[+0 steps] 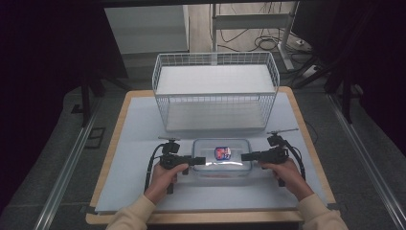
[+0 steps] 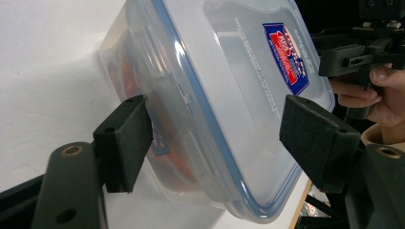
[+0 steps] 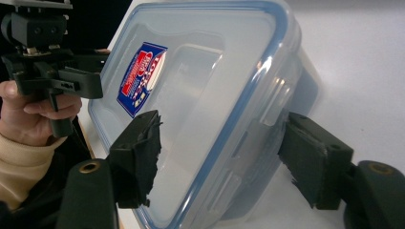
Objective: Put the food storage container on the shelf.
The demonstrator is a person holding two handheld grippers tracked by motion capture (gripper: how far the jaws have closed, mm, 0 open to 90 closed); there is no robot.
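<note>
White sheet (image 1: 134,158) spread over a wooden table (image 1: 115,143). Far on it, a white wire basket (image 1: 215,91), sitting upright. Near and centred, just in front of the basket, a clear plastic box (image 1: 221,157) with a blue-rimmed lid and a red-and-blue label (image 1: 222,153). Flanked by 2 tools held in 2 hands. At its left end, left gripper (image 2: 215,138), spread wide across the box's end wall and lid edge, not clamped. At its right end, right gripper (image 3: 222,157), likewise wide, one pad over the lid, the other beside the wall.
</note>
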